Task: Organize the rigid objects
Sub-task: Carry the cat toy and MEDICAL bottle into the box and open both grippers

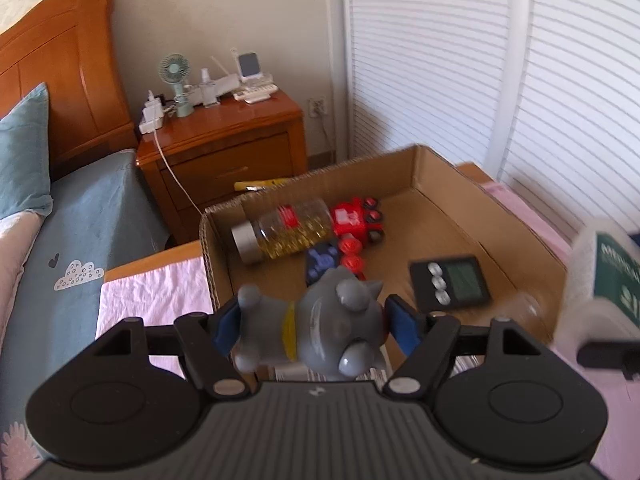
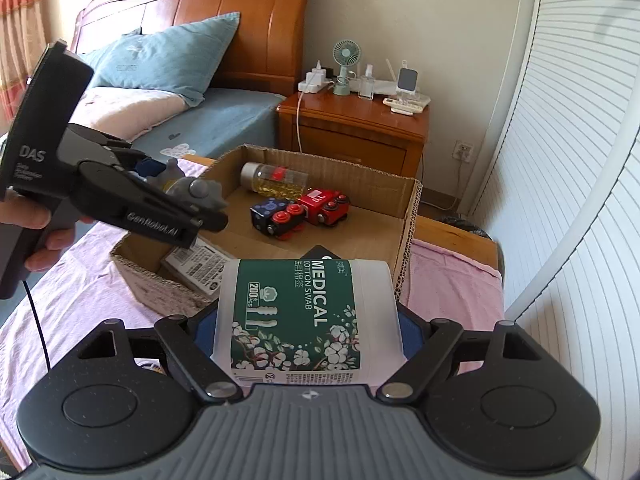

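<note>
My left gripper (image 1: 316, 320) is shut on a grey toy animal (image 1: 320, 328) with a yellow band, held above the near edge of a cardboard box (image 1: 432, 168). It also shows in the right wrist view (image 2: 200, 216), over the box's left side. My right gripper (image 2: 308, 328) is shut on a white tub of medical cotton swabs (image 2: 308, 316) with a green label, held just in front of the box (image 2: 408, 232). In the box lie a clear bottle of yellow beads (image 1: 288, 228), red toy train pieces (image 1: 358, 220) and a black timer (image 1: 450, 280).
The box sits on a pink cloth (image 2: 452, 276) over a wooden surface beside a bed (image 2: 224, 120). A wooden nightstand (image 2: 356, 128) with a small fan (image 2: 344, 64) and chargers stands behind. White louvred doors (image 1: 460, 60) are at the right. A woven basket (image 2: 160, 280) holds a labelled pack.
</note>
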### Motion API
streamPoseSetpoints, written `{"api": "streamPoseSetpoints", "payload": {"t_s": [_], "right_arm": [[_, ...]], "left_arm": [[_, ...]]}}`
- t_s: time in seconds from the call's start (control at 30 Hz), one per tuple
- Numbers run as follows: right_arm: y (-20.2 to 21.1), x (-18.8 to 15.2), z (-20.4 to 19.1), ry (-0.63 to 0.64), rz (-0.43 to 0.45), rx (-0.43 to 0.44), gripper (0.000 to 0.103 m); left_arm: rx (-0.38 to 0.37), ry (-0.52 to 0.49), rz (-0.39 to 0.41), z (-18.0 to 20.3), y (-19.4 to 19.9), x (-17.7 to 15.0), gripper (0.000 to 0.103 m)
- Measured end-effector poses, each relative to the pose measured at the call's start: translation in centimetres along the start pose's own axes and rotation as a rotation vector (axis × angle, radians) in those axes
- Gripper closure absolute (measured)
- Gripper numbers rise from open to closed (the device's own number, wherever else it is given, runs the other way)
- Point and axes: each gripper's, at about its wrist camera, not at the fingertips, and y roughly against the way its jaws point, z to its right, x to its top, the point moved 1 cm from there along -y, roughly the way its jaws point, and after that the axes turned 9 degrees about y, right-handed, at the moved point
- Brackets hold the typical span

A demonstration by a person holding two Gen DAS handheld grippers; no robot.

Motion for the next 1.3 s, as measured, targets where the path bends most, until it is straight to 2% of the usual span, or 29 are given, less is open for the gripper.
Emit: {"api": "streamPoseSetpoints", "payload": {"t_s": [0.1,0.27,0.43,0.67,0.8,0.97,1.3], "right_arm": [[-0.5,0.2,0.3,-0.015,-0.007,-0.002,0.017],[-0.7,0.6,0.6,-0.024,-0.005,-0.01,0.017],[-1.3,1.6,0.9,-0.025,-0.007,-0.019,0.017],[-3.5,4.2,2.1,-0.074,-0.015,-0.013,0.016],[-5.2,5.6,2.9,-0.097,-0.023,-0.009,0.016],[-8.0,6.7,3.6,-0.122,-0.059,-0.017,0.016],[-12.8,7.2,4.7,-0.154,-0.134,-0.034,0.016]], "left_arm": [[0.014,0.033,0.021,-0.6,0.2,0.2,0.009],[0.008,0.051,0.049,-1.0,3.2,-0.7,0.005],[-0.023,0.039,0.025,-0.5,8.1,-3.0,0.002],[0.078,-0.022,0.082,0.6,13.1,-6.6,0.001],[0.12,0.051,0.084,0.4,13.9,-8.7,0.001],[0.115,0.161,0.067,-0.1,13.8,-10.1,0.001],[0.151,0.18,0.05,-0.1,13.1,-11.4,0.001]]}}
